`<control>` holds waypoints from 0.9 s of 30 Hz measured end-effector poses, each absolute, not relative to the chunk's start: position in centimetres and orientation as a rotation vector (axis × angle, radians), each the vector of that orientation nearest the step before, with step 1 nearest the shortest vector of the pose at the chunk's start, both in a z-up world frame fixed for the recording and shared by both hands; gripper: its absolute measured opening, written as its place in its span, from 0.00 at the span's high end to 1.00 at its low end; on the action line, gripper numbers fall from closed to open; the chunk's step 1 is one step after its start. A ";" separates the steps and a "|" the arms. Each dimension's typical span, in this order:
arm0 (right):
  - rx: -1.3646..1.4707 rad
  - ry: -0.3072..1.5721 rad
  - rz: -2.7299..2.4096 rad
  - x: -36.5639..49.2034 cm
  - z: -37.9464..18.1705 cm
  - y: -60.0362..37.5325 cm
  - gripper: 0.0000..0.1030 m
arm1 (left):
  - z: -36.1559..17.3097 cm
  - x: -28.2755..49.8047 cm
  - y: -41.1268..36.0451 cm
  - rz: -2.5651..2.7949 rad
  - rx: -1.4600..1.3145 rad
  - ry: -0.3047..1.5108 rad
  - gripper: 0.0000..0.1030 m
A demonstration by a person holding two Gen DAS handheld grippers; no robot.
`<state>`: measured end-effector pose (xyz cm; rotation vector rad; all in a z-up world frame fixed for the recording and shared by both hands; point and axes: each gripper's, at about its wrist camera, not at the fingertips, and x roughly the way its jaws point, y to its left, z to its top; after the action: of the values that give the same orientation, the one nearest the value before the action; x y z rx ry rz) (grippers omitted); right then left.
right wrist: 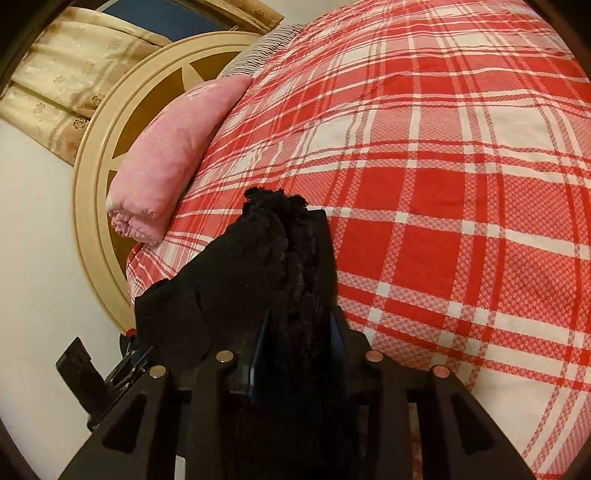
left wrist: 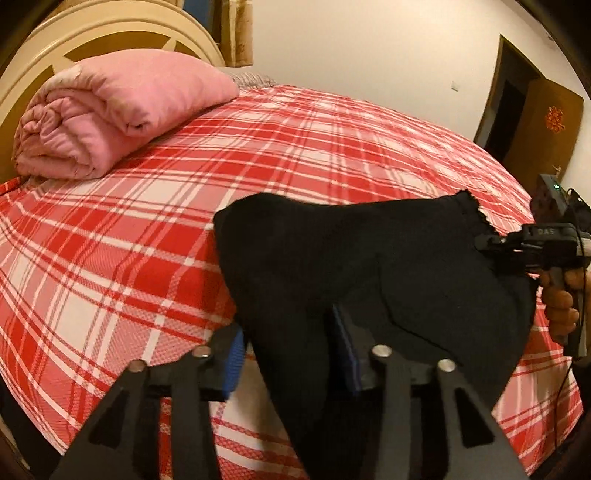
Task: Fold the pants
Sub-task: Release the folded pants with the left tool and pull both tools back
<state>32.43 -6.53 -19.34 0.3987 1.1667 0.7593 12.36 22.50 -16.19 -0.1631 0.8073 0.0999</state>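
Left wrist view: the black pants occupy the lower centre and right of the frame, lifted above the red-and-white plaid bedspread. The left gripper rises from the bottom edge; its blue-padded fingers stand moderately apart with a hanging fold of the pants between them, and whether the pads press the cloth cannot be told from this view. At the right edge, the right gripper pinches the scalloped hem of the pants; a hand wraps its grip and a cable trails downward. A folded pink quilt lies at the upper left against the cream headboard. A brown door stands at the upper right.

Right wrist view: the right gripper fills the bottom centre, its fingers drawn narrow and clamped on a bunched edge of the pants, which stands up at centre frame and drapes toward the lower left. Part of the left gripper appears at the lower left under the cloth. The bedspread fills the right half, the pink quilt sits at left centre beside the headboard, and patterned curtains hang at the upper left.
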 end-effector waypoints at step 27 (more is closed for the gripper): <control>0.203 0.755 0.443 16.9 -7.0 -13.6 0.41 | -6.6 2.4 19.1 0.222 -0.145 0.538 0.07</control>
<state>16.93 -13.61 -6.97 0.2032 0.7550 0.4427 2.43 19.15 -6.65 -0.1450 0.5380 0.2224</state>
